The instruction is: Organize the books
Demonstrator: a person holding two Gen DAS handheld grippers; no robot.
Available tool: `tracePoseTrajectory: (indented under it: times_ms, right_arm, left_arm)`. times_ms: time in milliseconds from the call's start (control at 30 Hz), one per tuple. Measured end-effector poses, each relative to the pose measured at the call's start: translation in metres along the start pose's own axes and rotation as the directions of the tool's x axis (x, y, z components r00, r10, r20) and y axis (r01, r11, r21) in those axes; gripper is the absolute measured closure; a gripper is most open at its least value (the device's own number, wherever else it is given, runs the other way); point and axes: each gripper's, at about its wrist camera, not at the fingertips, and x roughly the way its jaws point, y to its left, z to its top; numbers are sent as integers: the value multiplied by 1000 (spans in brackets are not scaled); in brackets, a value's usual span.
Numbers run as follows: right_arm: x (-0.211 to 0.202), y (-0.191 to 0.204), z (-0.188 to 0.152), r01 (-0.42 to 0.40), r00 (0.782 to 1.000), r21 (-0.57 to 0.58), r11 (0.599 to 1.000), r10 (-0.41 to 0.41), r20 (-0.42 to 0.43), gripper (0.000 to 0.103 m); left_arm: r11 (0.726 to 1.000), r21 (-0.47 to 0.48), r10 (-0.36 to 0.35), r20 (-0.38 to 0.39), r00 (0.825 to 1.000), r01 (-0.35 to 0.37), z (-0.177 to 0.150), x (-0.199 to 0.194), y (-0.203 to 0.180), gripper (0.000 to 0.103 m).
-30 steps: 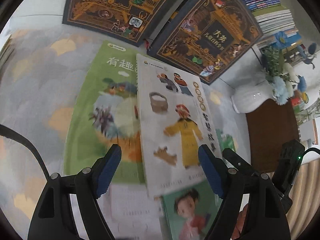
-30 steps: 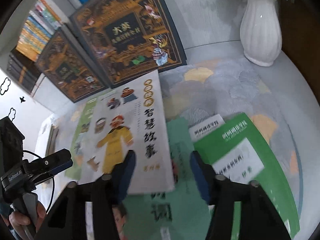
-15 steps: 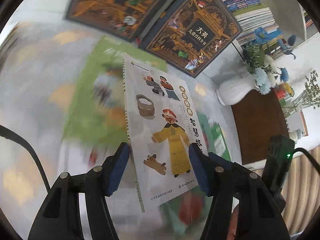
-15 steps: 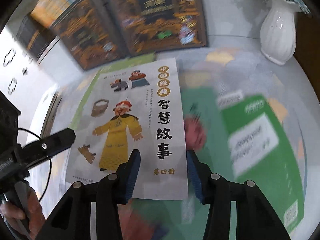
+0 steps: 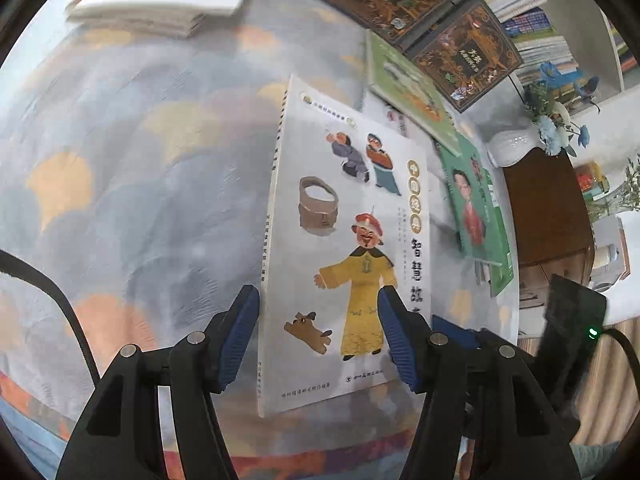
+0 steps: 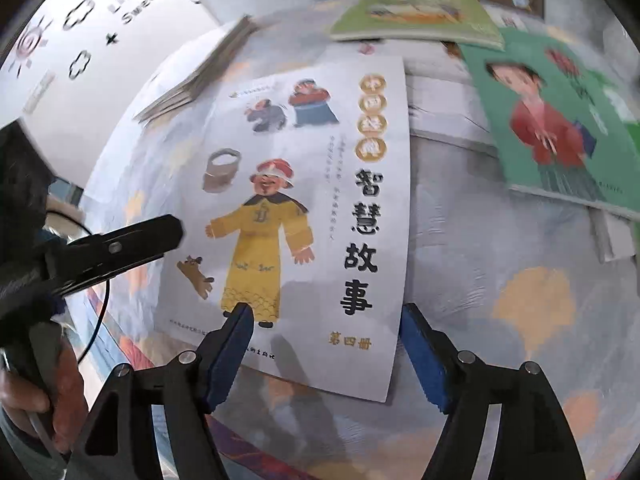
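The left tool [image 5: 319, 334] is spread wide, its blue pads [image 5: 240, 334] standing either side of the lower part of a white storybook [image 5: 348, 240] without visibly pressing it; the left pad sits just beside the book's spine edge and the right pad overlaps the cover near the yellow-robed figure. The right tool [image 6: 326, 354] is likewise spread, one blue pad [image 6: 230, 354] over the book's bottom edge and the other just past its right-hand corner; whether either pad touches the cover cannot be told.

The white storybook [image 6: 304, 208] appears slightly raised above a desk covered by a grey cloth with orange and yellow patches [image 5: 132, 184], a shadow showing beneath its lower edge in the right wrist view. How it is supported cannot be told. In that view the left tool's black arm [image 6: 116, 248] reaches in from the left toward the book's spine side.

Beyond the book lie a teal book with a red-dressed child on its cover [image 6: 560, 128] and a light green picture book [image 5: 412, 92], both flat on the cloth, with white sheets under them. Farther back, two dark ornate volumes [image 5: 464, 48] lean against a row of shelved books. A stack of thin white books [image 5: 160, 4] rests at the far left of the cloth. A white vase of blue flowers [image 5: 516, 148] stands to the right, beside a dark wooden cabinet [image 5: 548, 216].
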Motion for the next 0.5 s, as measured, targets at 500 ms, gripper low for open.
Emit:
tracePoseTrajectory:
  times_ms: [500]
  right_arm:
    - [-13,-21,-28,125,987,186,975,-141,77,74]
  left_arm:
    - [967,71,-238,-97,966,245,-18,-12,39,69]
